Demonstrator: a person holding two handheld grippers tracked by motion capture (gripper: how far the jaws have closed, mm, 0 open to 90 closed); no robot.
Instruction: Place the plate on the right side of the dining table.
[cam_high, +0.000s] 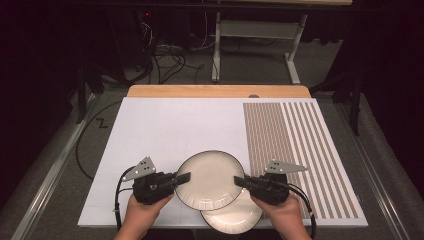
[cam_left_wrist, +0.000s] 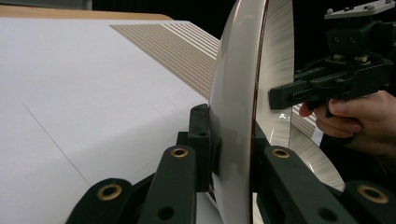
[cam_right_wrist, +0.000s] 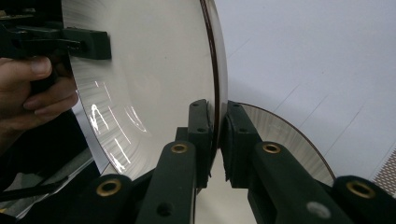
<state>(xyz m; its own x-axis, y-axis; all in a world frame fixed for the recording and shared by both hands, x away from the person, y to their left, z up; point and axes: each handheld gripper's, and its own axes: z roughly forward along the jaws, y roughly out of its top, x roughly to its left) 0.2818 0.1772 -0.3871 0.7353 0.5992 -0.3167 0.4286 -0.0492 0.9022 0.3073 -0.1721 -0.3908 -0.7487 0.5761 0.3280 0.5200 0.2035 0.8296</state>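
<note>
**Two plates, two grippers, one shared hold**

While you count, note two plates: the top plate (cam_high: 209, 179) sits between your grippers, and the lower plate (cam_high: 231, 214) lies on the white mat (cam_high: 170, 130) beneath it, nearer you. Your left gripper (cam_high: 183, 178) clamps the top plate's rim on its side; your right gripper (cam_high: 240, 181) pinches the opposite rim, jaws tight on the edge. One striped patch (cam_high: 295, 150) lies beyond the right gripper.

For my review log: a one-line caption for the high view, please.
Left gripper and right gripper clamp opposite rims of the upper plate above a second plate.
</note>
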